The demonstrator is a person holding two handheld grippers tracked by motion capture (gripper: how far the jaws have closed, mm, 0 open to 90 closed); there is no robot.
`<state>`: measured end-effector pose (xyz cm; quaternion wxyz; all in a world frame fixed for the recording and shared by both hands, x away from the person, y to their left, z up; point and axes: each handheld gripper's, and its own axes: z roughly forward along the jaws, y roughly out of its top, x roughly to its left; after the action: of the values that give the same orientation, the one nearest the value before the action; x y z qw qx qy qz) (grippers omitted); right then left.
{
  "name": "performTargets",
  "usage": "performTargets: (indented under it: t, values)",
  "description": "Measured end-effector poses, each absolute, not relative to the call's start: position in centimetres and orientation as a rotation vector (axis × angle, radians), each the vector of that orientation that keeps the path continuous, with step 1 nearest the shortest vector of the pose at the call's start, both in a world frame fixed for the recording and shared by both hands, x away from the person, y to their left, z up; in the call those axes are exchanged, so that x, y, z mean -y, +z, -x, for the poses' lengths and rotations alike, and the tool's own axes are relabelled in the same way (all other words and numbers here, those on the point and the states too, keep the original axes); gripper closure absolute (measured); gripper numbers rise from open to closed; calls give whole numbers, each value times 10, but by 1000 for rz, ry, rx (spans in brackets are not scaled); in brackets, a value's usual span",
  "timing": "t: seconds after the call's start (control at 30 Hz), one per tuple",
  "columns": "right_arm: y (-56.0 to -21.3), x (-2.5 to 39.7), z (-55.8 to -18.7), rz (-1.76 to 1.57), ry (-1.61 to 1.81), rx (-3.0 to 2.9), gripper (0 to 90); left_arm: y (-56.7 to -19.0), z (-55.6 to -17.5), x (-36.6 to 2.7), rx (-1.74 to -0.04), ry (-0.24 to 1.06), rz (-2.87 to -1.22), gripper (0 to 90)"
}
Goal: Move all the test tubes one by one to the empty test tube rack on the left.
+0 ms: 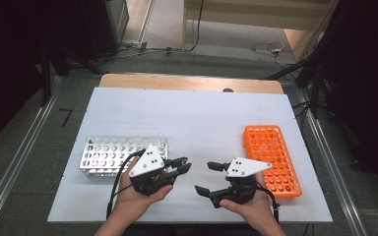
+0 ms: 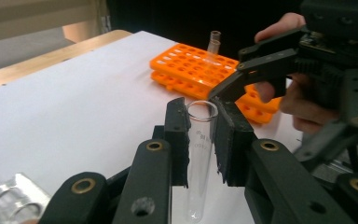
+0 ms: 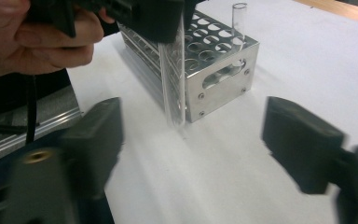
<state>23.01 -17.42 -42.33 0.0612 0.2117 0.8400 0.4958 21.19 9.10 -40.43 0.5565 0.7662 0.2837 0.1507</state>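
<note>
A: What did the high view give you?

B: A white table (image 1: pixel 197 118) with a metal rack (image 1: pixel 109 155) at the left and an orange rack (image 1: pixel 271 158) at the right, well apart. The left gripper (image 1: pixel 183 166) sat just beside the metal rack; the right gripper (image 1: pixel 207 178) was near the orange one, jaws spread wide. Bare table lay between the two racks.

A: And the left gripper view?

B: Its jaws were clamped on a clear glass tube (image 2: pixel 199 158), held upright, mouth at the top. The right gripper (image 2: pixel 223 88) reached in close above it, partly covering the orange rack (image 2: pixel 191 65), where another tube (image 2: pixel 213 43) stood.

A: The right gripper view?

B: The right gripper's (image 3: pixel 191 140) jaws were far apart with nothing between them. Ahead, the held tube (image 3: pixel 173 79) hung from the left gripper (image 3: pixel 161 23), its tip near the table, in front of the metal rack (image 3: pixel 214 60). One more tube (image 3: pixel 238 23) stood in that rack.
</note>
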Motion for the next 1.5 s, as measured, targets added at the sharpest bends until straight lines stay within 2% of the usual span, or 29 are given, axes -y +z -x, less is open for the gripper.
performTargets:
  t: [0.13, 0.67, 1.5]
  values:
    - [-422, 183, -233, -671, 1534, -2540, 0, -399, -216, -102, -699, 388, -1793, 764]
    - [-421, 210, -237, -743, 1561, -2475, 0, -379, -239, -149, -802, 503, -1721, 764]
    - [-416, 240, -235, -769, 1592, -2421, 0, -402, -290, -160, -911, 573, -1738, 765]
